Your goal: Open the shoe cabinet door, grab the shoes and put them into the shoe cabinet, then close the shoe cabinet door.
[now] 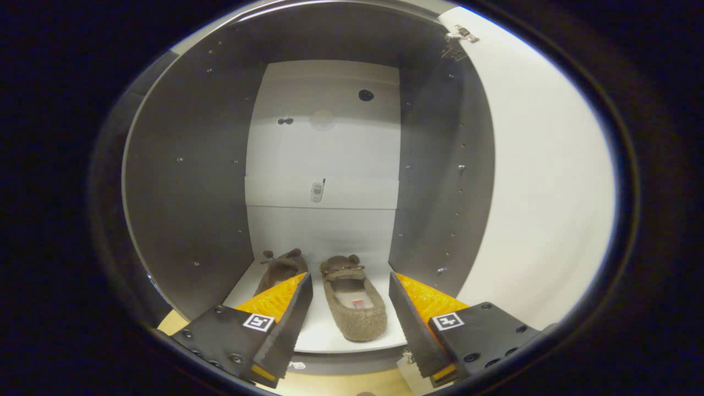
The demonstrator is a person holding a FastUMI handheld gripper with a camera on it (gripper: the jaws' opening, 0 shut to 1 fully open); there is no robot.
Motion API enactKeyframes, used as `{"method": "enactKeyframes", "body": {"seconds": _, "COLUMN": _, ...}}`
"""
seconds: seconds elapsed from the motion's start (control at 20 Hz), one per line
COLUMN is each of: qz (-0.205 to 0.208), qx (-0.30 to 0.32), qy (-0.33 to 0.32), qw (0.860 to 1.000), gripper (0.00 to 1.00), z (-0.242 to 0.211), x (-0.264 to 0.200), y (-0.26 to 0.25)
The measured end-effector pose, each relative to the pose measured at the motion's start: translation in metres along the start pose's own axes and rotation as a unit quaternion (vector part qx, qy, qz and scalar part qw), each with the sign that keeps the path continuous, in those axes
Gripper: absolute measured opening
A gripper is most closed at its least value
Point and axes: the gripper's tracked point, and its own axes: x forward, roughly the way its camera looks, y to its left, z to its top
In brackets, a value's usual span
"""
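Observation:
The shoe cabinet (187,181) stands open, its white door (544,181) swung out to the right. Two brown fuzzy slippers lie on its white bottom shelf (316,333), toes toward the back. The right slipper (352,302) lies between my fingers and just ahead of them. The left slipper (281,268) is partly hidden behind my left finger. My gripper (350,286) is open, held at the cabinet's mouth, and its fingers touch nothing.
Grey side walls with rows of peg holes flank a white back panel (324,148). A door hinge (459,38) sits at the top right. A strip of wood floor (341,382) shows below the shelf edge.

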Motion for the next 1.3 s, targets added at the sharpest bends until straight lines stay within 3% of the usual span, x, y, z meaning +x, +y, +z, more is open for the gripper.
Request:
{"method": "enactKeyframes", "body": {"seconds": 0.85, "qz": 0.011, "qx": -0.002, "qy": -0.056, "qw": 0.998, "gripper": 0.89, "z": 0.025, "x": -0.135, "y": -0.025}}
{"method": "enactKeyframes", "body": {"seconds": 1.3, "qz": 0.048, "qx": -0.003, "qy": -0.073, "qw": 0.996, "gripper": 0.89, "z": 0.030, "x": -0.211, "y": -0.042}}
